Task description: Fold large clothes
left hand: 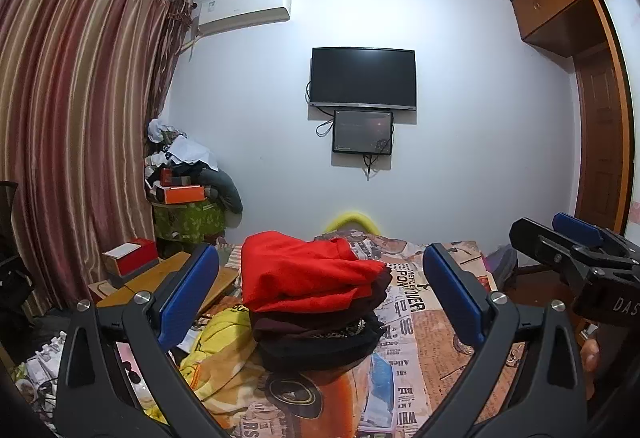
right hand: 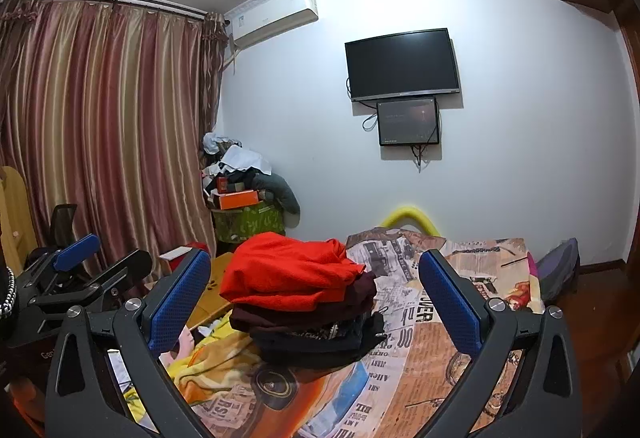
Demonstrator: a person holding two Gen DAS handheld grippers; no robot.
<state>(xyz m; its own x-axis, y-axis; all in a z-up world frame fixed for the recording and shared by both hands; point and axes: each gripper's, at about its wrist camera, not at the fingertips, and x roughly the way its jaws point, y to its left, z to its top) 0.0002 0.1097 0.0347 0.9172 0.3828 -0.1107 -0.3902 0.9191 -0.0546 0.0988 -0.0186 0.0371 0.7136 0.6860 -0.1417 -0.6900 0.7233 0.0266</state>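
left tongs (left hand: 320, 298) released, empty | right tongs (right hand: 316, 294) released, empty | folded stack (right hand: 304, 302) centred ahead of both, red garment (left hand: 308, 270) topmost | raised clear, likely between garments

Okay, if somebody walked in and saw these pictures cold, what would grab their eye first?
Probably the bright red folded garment topping a stack of dark folded clothes in the middle of the newspaper-print bedspread. Next, the black flat-screen television mounted on the pale far wall, and the striped maroon-and-gold curtains filling the left side.
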